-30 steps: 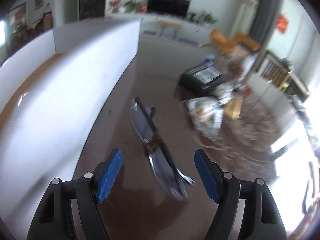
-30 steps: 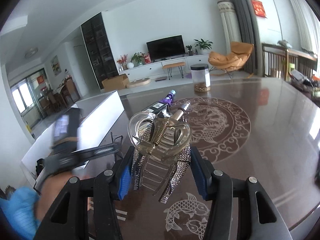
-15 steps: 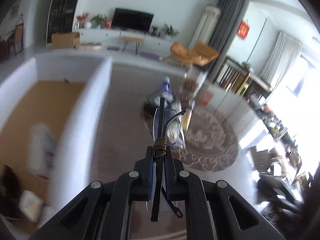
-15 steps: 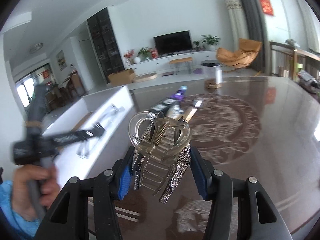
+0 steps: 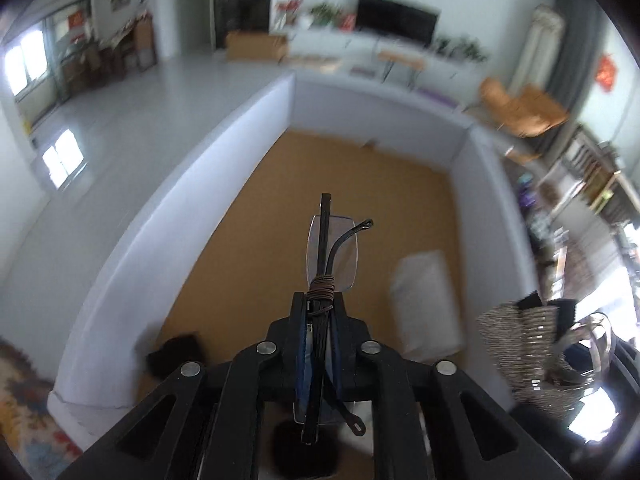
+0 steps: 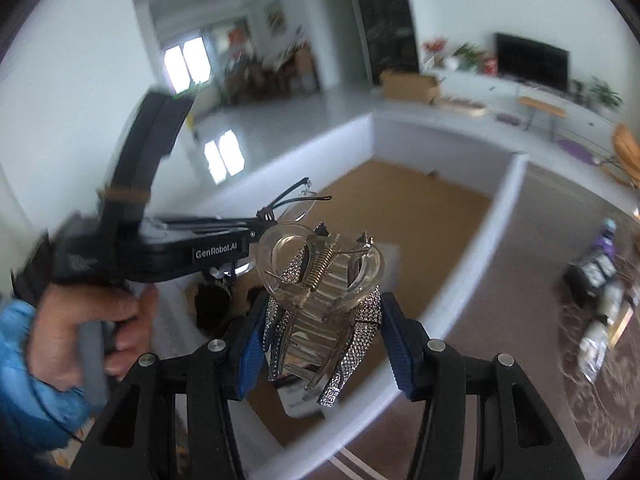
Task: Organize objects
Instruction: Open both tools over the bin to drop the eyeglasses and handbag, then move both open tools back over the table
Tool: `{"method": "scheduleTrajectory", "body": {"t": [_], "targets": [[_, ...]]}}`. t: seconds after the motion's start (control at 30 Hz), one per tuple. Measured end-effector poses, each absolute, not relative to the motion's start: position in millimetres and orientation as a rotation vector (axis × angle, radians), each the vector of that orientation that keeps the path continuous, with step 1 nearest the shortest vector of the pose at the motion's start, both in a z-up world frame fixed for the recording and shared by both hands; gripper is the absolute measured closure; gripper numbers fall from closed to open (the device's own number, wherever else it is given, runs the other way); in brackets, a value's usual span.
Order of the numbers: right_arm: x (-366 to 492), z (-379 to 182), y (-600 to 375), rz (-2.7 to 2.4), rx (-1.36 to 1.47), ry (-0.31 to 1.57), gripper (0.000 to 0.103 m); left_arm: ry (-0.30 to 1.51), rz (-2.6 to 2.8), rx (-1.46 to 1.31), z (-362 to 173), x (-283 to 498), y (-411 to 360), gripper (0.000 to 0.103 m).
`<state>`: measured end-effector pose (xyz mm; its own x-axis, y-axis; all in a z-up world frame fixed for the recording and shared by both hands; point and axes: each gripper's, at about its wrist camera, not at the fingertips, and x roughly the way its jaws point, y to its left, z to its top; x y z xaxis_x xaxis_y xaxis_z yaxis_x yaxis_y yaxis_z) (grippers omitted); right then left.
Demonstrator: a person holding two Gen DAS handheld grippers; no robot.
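The left hand-held gripper [image 5: 318, 354], clamped on folded glasses [image 5: 330, 256], hangs mid-frame over the white box [image 5: 224, 168], while the right hand-held gripper [image 6: 324, 344] grips a rhinestone hair claw [image 6: 320, 292] at lower center.

Left gripper [image 5: 318, 354] angled downward, its jaws clamped tight on folded glasses [image 5: 328, 256]; a hand [image 6: 92, 320] in a blue sleeve [image 6: 24, 380] grips its handle. Right gripper [image 6: 324, 344], tilted down alongside, its jaws pressing a hair clip [image 6: 320, 292] from both sides.
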<state>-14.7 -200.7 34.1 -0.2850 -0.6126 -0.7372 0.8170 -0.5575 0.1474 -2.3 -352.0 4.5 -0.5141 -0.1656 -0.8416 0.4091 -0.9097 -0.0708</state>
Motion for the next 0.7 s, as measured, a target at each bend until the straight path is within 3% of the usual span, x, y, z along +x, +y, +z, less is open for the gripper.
{"method": "scheduleTrajectory", "body": {"t": [0.03,0.07,0.1,0.13,0.17,0.43,0.5,0.7], "targets": [[-16.5,26.9,-208.6,-1.953,1.001,0.361,0.046,0.373,-2.408,1.350,-0.7,-4.1,-356.2,0.082],[-18.0,21.7,-213.6,-1.956,1.024,0.380,0.033,0.376,-2.368,1.365,-5.1,-3.5,-360.9,0.074],[-18.3,18.6,-214.4,-1.965,1.031,0.383,0.015,0.378,-2.338,1.374,-7.6,-3.0,-363.7,0.047],[-18.7,19.1,-211.6,-1.980,1.021,0.377,0.010,0.379,-2.310,1.376,-10.0,-2.7,-366.1,0.022],[-17.5,21.1,-206.9,-2.000,1.003,0.368,0.006,0.378,-2.298,1.356,-10.3,-0.6,-367.5,0.016],[-8.5,51.6,-133.4,-2.169,0.831,0.223,0.004,0.335,-2.420,1.135,13.2,10.3,-337.1,0.014],[-11.2,55.4,-104.8,-2.261,0.775,0.195,0.000,0.338,-2.498,1.078,25.7,12.3,-318.8,0.014],[-48.8,21.5,-5.5,-2.540,0.863,0.196,0.000,0.318,-2.808,0.993,58.9,14.6,-227.4,0.014]]}}
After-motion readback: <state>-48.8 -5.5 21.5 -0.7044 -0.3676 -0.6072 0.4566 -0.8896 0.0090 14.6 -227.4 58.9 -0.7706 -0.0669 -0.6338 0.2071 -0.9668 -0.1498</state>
